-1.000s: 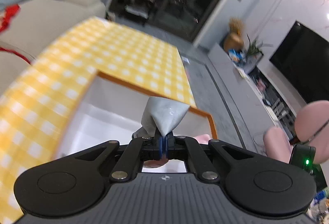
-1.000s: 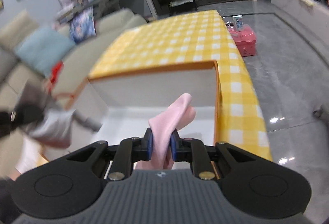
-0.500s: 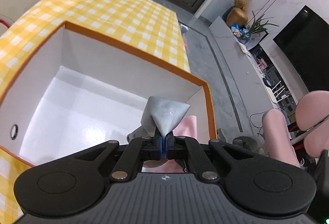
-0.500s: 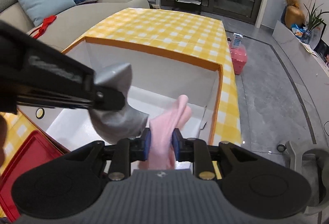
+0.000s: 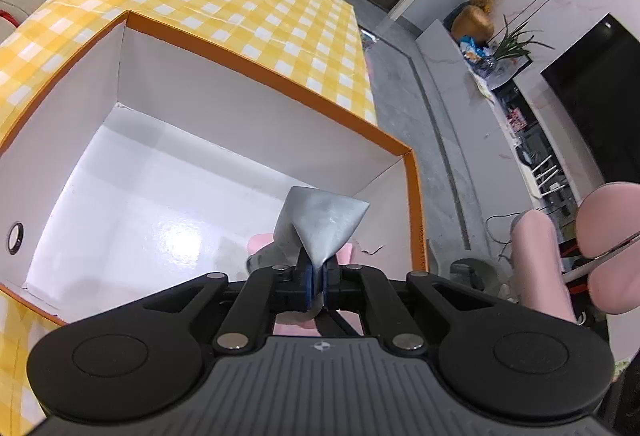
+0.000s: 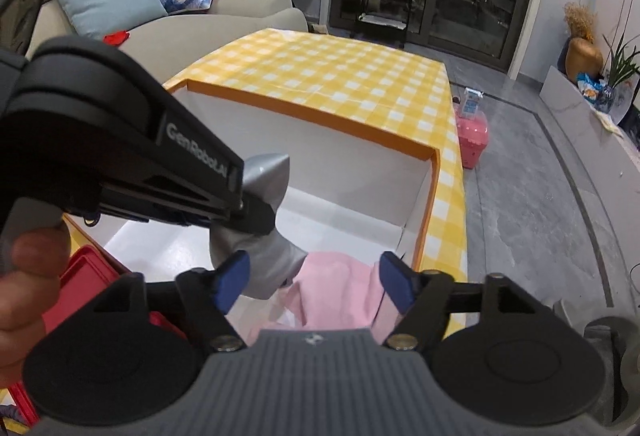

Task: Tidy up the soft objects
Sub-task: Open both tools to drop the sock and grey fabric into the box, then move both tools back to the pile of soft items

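Yellow-checked tablecloth (image 6: 340, 75) under everything. Nearest, right gripper (image 6: 312, 282): jaws have just been opening, now wide, and the soft pink cloth (image 6: 340, 292) pinched a second ago lies loose between them in the white orange-rimmed box (image 5: 248, 107). Left gripper (image 5: 316, 282) clamps crumpled grey cloth (image 5: 324, 224) over that box.

White lettering "GenRoboAI" runs along the side of the left gripper (image 6: 256, 213) in the right wrist view. The orange box (image 5: 420, 236) carries small print on its right rim, too small to read. Nothing else is legible.
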The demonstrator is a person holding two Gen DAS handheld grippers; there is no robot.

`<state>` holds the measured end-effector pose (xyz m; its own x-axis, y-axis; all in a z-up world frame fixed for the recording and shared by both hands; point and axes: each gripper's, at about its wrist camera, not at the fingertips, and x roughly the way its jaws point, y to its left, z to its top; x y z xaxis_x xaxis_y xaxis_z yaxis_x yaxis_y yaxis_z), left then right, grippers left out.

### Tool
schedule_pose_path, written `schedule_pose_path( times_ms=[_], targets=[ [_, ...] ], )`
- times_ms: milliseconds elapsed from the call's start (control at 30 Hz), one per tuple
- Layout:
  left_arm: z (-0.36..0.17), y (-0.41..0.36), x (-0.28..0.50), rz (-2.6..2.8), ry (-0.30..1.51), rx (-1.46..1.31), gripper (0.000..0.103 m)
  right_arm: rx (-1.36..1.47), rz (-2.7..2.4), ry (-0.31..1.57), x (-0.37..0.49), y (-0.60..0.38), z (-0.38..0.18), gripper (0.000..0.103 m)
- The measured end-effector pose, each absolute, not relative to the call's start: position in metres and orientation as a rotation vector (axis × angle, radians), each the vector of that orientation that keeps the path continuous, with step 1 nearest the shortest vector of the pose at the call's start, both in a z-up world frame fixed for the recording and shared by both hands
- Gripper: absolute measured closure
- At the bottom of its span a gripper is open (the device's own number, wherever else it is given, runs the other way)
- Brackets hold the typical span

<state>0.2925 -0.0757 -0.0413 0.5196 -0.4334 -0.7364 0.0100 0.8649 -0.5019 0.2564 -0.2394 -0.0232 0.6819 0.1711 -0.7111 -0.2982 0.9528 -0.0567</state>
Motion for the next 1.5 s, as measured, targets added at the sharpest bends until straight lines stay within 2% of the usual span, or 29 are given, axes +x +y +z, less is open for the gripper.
schedule_pose_path(
  times_ms=[100, 133, 167, 200, 233, 267, 333, 467, 600, 667, 933, 1133, 1233, 1500],
  targets=[
    [-0.042, -0.081, 0.294, -0.26, 1.014, -0.436, 0.094, -0.191, 0.279, 0.77, 0.254, -0.237, -0.024, 0.03],
    [-0.042, -0.082, 0.294, -0.264, 1.007, -0.432, 0.09, -0.193, 0.281, 0.772, 0.253, -0.237, -0.024, 0.03],
    [-0.041, -0.083, 0.294, -0.269, 1.002, -0.432, 0.081, -0.197, 0.281, 0.776, 0.253, -0.237, -0.026, 0.03],
    [-0.041, -0.084, 0.294, -0.274, 0.997, -0.438, 0.075, -0.201, 0.279, 0.782, 0.253, -0.237, -0.027, 0.03],
    [-0.042, -0.085, 0.294, -0.285, 0.993, -0.45, 0.065, -0.203, 0.276, 0.785, 0.255, -0.238, -0.028, 0.03],
    [-0.042, -0.086, 0.294, -0.293, 0.995, -0.459, 0.049, -0.204, 0.273, 0.786, 0.256, -0.238, -0.027, 0.03],
    [-0.044, -0.089, 0.294, -0.285, 1.001, -0.478, 0.031, -0.204, 0.267, 0.785, 0.256, -0.24, -0.027, 0.03],
    [-0.044, -0.09, 0.293, -0.269, 0.977, -0.503, 0.013, -0.208, 0.244, 0.777, 0.257, -0.242, -0.026, 0.03],
    [-0.043, -0.092, 0.293, -0.224, 0.974, -0.478, 0.012, -0.174, 0.242, 0.784, 0.259, -0.248, -0.027, 0.03],
    [-0.041, -0.092, 0.292, -0.226, 0.973, -0.466, 0.007, -0.167, 0.244, 0.783, 0.258, -0.249, -0.025, 0.029],
    [-0.027, -0.097, 0.284, -0.268, 0.931, -0.431, 0.003, -0.119, 0.244, 0.785, 0.258, -0.255, -0.026, 0.022],
    [-0.016, -0.096, 0.276, -0.24, 0.881, -0.395, 0.003, -0.086, 0.235, 0.772, 0.253, -0.259, -0.021, 0.013],
    [-0.009, -0.093, 0.271, -0.237, 0.862, -0.413, 0.003, -0.068, 0.216, 0.756, 0.248, -0.263, -0.017, 0.005],
    [0.034, -0.094, 0.241, -0.264, 0.81, -0.337, 0.003, -0.001, 0.129, 0.734, 0.221, -0.278, -0.001, 0.003]
  ],
)
